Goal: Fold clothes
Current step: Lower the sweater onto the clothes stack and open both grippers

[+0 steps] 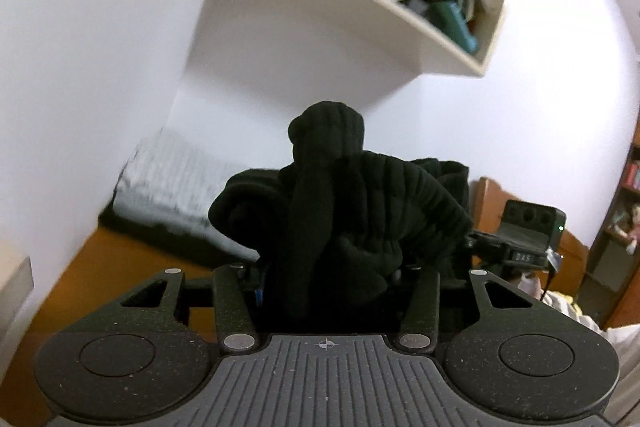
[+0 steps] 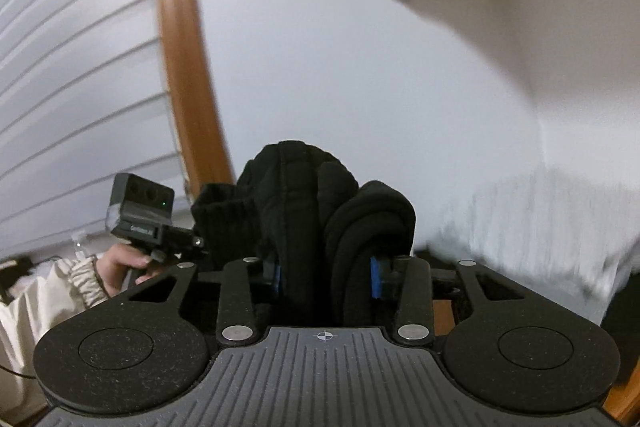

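While both cameras look out nearly level, each gripper is clamped on a bunched part of one black ribbed garment (image 1: 340, 211). Seen from the left wrist, the left gripper (image 1: 328, 279) has its jaws partly closed with the dark knit packed between them, hiding the pads; folds of cloth rise toward 12 o'clock and spill toward 3 o'clock. Seen from the right wrist, the right gripper (image 2: 326, 277) pinches a thick roll of the same garment (image 2: 320, 211) between its blue pads (image 2: 376, 277), jaws about a third apart, the fabric standing up toward 12 o'clock.

Outward from the left gripper, the right gripper's camera housing (image 1: 528, 231) shows at 3 o'clock, just beside the cloth's edge. A wall shelf (image 1: 400, 7) crammed with books hangs at 12 to 1 o'clock against a white wall (image 1: 100, 47). A blurred grey-white pillow (image 1: 172, 187) lies at 9 o'clock above a brown wooden surface (image 1: 80, 267).

From the right wrist, the left gripper (image 2: 140, 219) sits at 9 o'clock, gripped by a hand (image 2: 124, 263) with a cream elastic-cuffed sleeve (image 2: 48, 295). A curved wooden frame (image 2: 180, 47) rises at 11 o'clock beside white blinds (image 2: 72, 67).
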`<state>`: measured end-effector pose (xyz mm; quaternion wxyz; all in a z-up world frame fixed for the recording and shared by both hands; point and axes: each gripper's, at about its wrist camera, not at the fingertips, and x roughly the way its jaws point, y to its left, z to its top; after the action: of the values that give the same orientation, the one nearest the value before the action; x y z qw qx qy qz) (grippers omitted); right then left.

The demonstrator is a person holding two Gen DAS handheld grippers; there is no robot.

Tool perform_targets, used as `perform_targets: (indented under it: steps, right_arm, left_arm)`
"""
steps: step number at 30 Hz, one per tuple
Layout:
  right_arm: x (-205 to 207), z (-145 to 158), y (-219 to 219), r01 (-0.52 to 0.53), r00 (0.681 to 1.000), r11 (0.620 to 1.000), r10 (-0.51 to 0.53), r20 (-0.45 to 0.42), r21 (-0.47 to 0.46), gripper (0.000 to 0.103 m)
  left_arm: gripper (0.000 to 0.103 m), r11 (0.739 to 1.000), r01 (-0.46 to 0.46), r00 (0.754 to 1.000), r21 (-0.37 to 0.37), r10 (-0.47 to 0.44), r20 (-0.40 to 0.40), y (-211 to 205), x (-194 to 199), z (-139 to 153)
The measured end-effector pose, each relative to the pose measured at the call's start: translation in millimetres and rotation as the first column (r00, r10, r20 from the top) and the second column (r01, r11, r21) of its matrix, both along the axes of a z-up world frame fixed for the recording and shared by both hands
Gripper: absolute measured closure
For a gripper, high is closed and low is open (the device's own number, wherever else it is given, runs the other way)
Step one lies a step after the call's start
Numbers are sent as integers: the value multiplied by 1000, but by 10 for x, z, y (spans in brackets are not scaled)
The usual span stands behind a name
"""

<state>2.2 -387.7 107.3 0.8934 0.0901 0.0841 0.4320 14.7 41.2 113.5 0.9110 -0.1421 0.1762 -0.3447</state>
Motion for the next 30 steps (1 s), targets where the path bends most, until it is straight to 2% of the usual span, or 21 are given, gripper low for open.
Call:
perform_targets:
  steps: [3,8,11,14,17,18,20,21,22,23,25,26,27,28,29,30]
  right_arm:
    - [-60,210,-12,11,999,1000,-11,50,-1,65]
    - [169,472,-144,54,994,997,-59,89,57,65]
    - [442,613,-281,90,989,989,-103,108,121,65]
    - [883,687,-473,140,982,968,-163,100,206,65]
    - [1439,651,-780,222,968,931,-246,48,290,64]
    - [1699,603,-834,289,953,912,-304,7,291,64]
    - [2226,507,-922,427,903,863,-422,-81,271,58]
    - [2490,458,-966,493,870,832,-478,-123,256,49]
    - [2698,353,-1012,521,853,828,-494,-171,208,44]
    - [2896,238,-1058,538,836,829,-503,-219,152,41]
    - [3291,6,-1151,561,793,827,-524,-311,38,41]
    - [3489,-110,-1197,567,766,824,-536,-354,-20,41]
    - [3505,-151,-1241,572,765,820,-546,-340,-31,38]
    - [3486,-177,-1285,577,769,816,-556,-314,-33,30]
    - [3468,-203,-1329,582,773,813,-566,-288,-36,27]
    - [3434,-215,-1349,566,791,824,-549,-270,-17,27]
  left_arm:
    - [52,1000,-21,999,13,20,42,-76,0,195]
    - [52,998,-43,996,52,39,86,-284,362,695]
    - [52,992,-57,993,109,45,108,-481,840,1058]
    - [52,976,-75,991,204,50,128,-760,1426,1421]
    - [48,941,-112,988,320,72,136,-1140,2211,1639]
    - [45,920,-149,985,361,108,132,-1276,2514,1659]
    - [27,856,-260,966,446,231,118,-1557,3180,1616]
    - [25,829,-290,956,477,273,107,-1660,3419,1536]
    - [25,814,-300,951,498,297,88,-1727,3570,1402]
    - [26,798,-309,945,518,320,70,-1795,3721,1267]
    - [25,764,-323,929,559,368,34,-1931,4023,998]
    - [23,755,-322,927,570,375,27,-1971,4097,888]
    - [23,756,-315,930,573,366,28,-1986,4099,801]
    - [23,757,-308,934,576,357,30,-2001,4101,714]
    - [22,766,-302,936,568,351,24,-1999,4099,646]
    - [22,782,-297,938,548,348,13,-1980,4093,596]
